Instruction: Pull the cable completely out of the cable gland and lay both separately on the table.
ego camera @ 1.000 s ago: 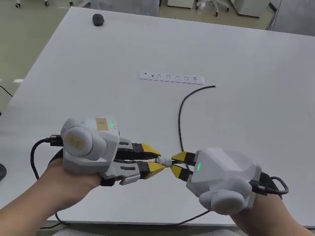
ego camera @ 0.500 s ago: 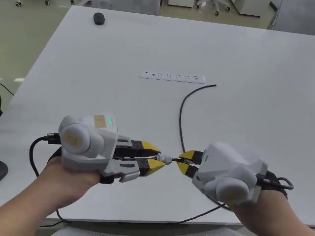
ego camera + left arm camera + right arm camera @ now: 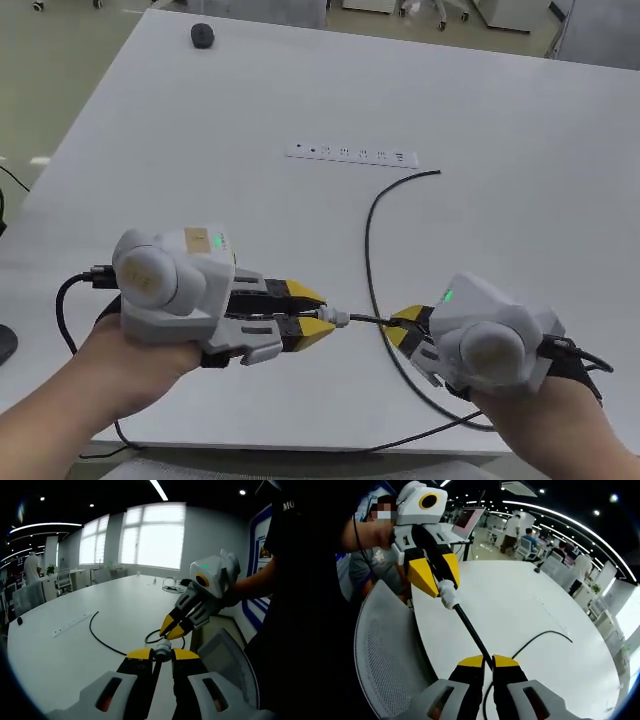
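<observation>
Left gripper (image 3: pixel 328 318): yellow-tipped jaws closed on the small pale cable gland (image 3: pixel 338 319), above the near edge of the white table (image 3: pixel 500 200).
Cable gland: long axis left-right in the head view, cable end pointing at the right gripper (image 3: pixel 392 329); the cable sits in it.
Right gripper: jaws clamped on the thin black cable (image 3: pixel 366 240), near the gland, with 1 short straight stretch between.
Black cable: curves away over the table; free end near the strip.
White power strip (image 3: pixel 350 155): flat, mid-table.
Dark round object (image 3: pixel 202 36): far left corner.
</observation>
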Motion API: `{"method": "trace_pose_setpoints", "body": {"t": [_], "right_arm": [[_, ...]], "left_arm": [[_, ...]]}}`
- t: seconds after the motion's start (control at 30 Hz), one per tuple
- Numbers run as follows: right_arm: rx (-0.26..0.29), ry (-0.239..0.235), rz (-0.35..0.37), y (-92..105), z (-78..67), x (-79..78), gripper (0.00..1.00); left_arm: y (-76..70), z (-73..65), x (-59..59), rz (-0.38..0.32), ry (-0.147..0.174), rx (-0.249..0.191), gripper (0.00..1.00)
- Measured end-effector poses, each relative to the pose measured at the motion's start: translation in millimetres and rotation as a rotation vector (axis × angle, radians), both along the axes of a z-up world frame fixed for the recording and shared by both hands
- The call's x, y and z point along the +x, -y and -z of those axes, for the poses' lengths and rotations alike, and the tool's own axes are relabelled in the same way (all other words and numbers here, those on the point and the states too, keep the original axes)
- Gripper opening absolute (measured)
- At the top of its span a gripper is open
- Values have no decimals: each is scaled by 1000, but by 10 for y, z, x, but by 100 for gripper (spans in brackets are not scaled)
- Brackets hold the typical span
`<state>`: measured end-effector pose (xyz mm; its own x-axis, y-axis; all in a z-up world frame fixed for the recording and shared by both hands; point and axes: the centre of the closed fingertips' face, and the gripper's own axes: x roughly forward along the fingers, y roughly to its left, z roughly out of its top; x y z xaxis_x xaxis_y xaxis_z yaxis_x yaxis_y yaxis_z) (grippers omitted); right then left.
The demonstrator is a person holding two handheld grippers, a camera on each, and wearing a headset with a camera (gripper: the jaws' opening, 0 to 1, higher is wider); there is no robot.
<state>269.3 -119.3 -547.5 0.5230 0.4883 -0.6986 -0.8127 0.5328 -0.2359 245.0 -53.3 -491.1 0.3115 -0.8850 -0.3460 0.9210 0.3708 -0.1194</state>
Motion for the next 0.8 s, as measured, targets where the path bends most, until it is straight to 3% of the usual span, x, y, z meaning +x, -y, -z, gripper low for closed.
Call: {"method": "trace_pose_setpoints", "body": {"t": [0.57,0.8], "right_arm": [[85,-188,182,280,362,13,0],[74,-169,156,272,356,-15,1]], "left_arm": [[6,20,-5,-3,-7,9,15],[25,24,-18,0,-11,9,15]]}}
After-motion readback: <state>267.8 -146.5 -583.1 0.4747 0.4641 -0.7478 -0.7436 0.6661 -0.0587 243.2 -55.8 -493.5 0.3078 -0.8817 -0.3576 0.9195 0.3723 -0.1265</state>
